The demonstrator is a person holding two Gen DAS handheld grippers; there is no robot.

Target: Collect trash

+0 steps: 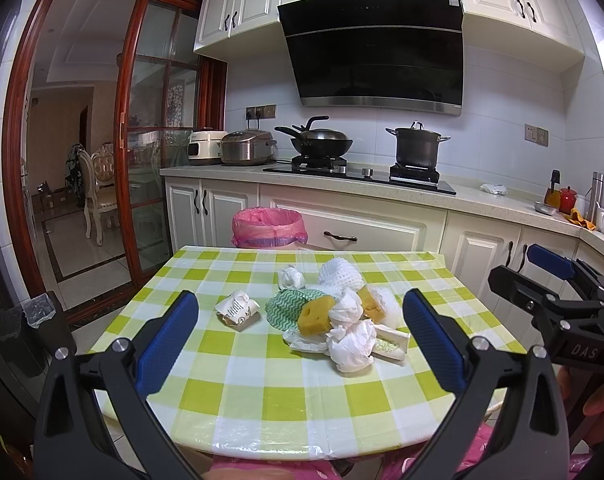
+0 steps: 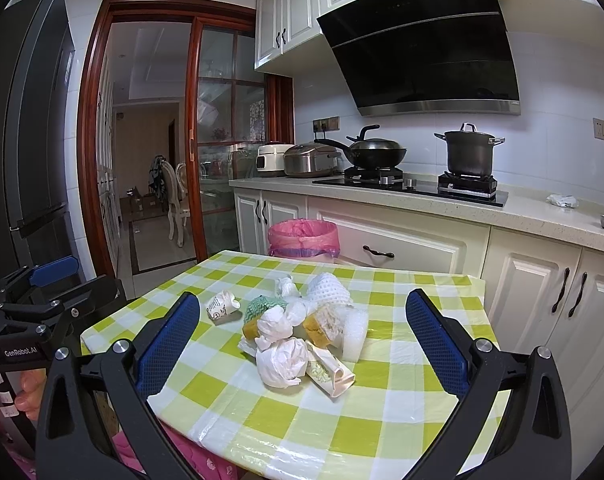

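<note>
Both claws were spread wide and held nothing: left gripper (image 1: 302, 332) and right gripper (image 2: 302, 336) hovered over the near edge of the checkered table (image 1: 261, 392). Trash pile (image 1: 342, 312) sat mid-table: crumpled tissues, yellow sponges, foam net, green cloth, with a crumpled paper cup (image 1: 237, 310) just left of it. Pink-lined bin (image 1: 267, 227) stood beyond the table's far edge.

Both wrist views facing table (image 1: 237, 400)
</note>
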